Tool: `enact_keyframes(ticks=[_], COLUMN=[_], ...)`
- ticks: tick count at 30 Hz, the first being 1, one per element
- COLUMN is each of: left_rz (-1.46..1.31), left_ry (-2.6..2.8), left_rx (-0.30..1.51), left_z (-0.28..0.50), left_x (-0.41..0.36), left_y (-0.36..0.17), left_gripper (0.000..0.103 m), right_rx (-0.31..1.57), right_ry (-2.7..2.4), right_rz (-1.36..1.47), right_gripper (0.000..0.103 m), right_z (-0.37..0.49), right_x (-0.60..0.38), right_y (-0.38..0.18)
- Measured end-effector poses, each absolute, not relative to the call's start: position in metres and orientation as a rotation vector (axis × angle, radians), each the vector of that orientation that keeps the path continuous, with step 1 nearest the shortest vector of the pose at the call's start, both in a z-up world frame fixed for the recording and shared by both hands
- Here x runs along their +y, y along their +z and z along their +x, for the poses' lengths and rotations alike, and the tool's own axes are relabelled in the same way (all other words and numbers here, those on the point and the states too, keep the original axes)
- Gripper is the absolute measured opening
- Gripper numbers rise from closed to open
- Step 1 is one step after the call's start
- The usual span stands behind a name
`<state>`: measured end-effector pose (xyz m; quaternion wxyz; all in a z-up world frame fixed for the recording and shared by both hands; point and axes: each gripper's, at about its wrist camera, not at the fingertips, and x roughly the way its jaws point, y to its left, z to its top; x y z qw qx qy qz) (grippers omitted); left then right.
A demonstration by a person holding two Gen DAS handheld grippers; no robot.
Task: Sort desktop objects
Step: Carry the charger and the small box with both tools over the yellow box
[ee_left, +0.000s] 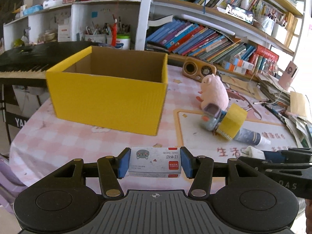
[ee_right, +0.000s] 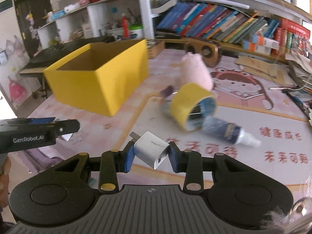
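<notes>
Gripping staple box and charger, both hand-held grippers face the yellow box across clear tabletop.

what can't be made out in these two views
- Box floor: left wrist view, hidden by its front wall; right wrist view shows only the inner walls.
- Pink plush and tape roll: right wrist view, motion blur smears details.
- Toy behind the tape roll: left wrist view, partly covered.
- Charger small print: right wrist view, too small.
- Right gripper: left wrist view, cut off by the right edge.
</notes>
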<state>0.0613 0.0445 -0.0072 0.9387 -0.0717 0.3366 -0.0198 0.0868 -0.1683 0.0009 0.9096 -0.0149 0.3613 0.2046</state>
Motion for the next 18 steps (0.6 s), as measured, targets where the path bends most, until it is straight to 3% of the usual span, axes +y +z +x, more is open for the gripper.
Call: enact_keyframes(ticks=[18], left_rz=[-0.142], left_ry=[-0.054], left_rx=[0.689], left_z=[-0.003], left_x=[0.110], left_y=[-0.014], left_gripper=[0.052], right_rx=[0.754], right_ry=[0.504], right_rz=[-0.066], right_gripper=[0.035], right_z=[0.023], right_x=[-0.075], right_y=[-0.005])
